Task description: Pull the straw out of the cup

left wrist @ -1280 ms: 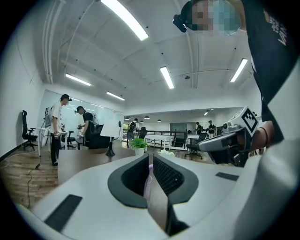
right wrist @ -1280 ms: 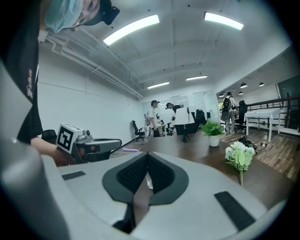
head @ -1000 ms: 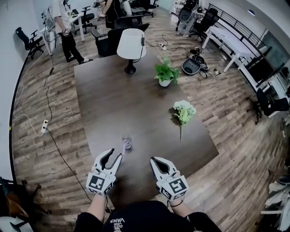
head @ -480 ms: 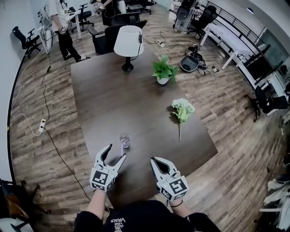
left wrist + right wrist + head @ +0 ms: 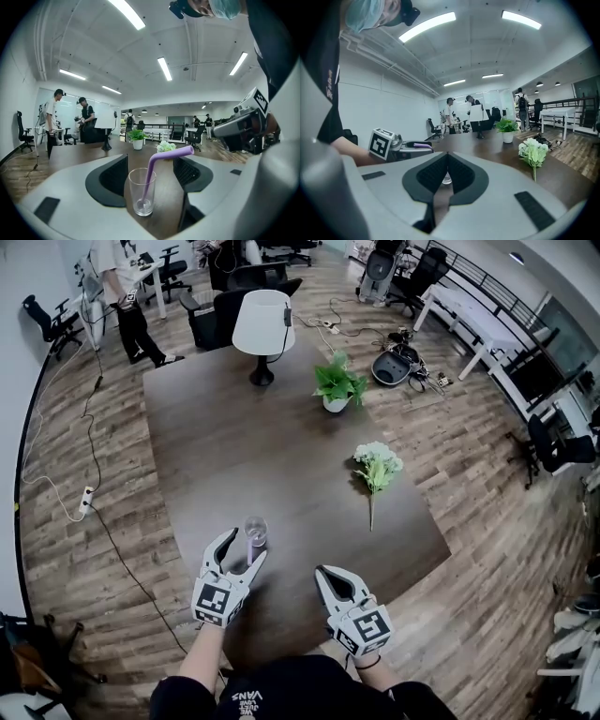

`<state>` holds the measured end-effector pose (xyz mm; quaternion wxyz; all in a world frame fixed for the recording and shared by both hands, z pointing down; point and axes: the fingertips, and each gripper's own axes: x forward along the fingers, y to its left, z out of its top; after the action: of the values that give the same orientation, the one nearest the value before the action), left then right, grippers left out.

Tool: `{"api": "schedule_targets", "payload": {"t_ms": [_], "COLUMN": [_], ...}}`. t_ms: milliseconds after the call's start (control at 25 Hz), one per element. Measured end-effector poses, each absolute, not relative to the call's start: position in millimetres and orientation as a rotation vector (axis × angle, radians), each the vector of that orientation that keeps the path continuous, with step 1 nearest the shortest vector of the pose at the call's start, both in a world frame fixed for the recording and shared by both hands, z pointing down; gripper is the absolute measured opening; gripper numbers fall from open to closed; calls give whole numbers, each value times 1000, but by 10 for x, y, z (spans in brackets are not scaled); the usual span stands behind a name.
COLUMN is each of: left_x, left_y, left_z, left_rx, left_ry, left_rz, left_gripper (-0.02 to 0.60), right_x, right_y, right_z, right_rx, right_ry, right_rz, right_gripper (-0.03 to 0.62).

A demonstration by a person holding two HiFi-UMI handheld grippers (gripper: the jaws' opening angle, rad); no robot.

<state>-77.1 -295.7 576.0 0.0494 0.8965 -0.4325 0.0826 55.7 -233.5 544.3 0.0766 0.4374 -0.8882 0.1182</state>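
Observation:
A clear glass cup (image 5: 255,529) stands near the front of the dark table (image 5: 234,437), with a purple bent straw (image 5: 250,542) in it. My left gripper (image 5: 246,547) is open wide, its fingertips reaching either side of the cup. In the left gripper view the cup (image 5: 140,199) stands between the jaws of the left gripper (image 5: 150,161), untouched, and the straw (image 5: 157,164) bends right at the top. My right gripper (image 5: 330,576) is shut and empty, to the right of the cup and nearer me. The right gripper (image 5: 447,155) has the cup (image 5: 446,178) just beyond its closed tips.
Further back on the table are a bunch of white flowers (image 5: 377,465), a potted plant (image 5: 338,387) and a white lamp (image 5: 263,326). Office chairs and people (image 5: 127,296) stand behind the table. A cable with a power strip (image 5: 86,502) lies on the floor at the left.
My left gripper's jaws opened wider and it moved forward, so its tips now flank the cup. The right gripper has stayed where it was.

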Motion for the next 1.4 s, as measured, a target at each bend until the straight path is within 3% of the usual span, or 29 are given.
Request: {"api": "schedule_targets", "payload": {"t_ms": [280,800,1400], "left_x": [-750,-809,-831], "left_y": [-3022,-3060,-3046], "left_z": [5831,5931,5858], "left_rx": [2742,2685,2681], "left_ry": [-1323,-1366,-1386], "left_rz": [303,382,332], "left_gripper": [283,50,41], "right_x": [584,610,584], "right_y": [-2312,-2353,-2319], "right_z": [5479,5448,5431], "right_rx": [1316,1317,1313], "right_ry": [-2655,-2658,-2665], "right_rz": [359,363,352], "right_gripper": [17,17,18]}}
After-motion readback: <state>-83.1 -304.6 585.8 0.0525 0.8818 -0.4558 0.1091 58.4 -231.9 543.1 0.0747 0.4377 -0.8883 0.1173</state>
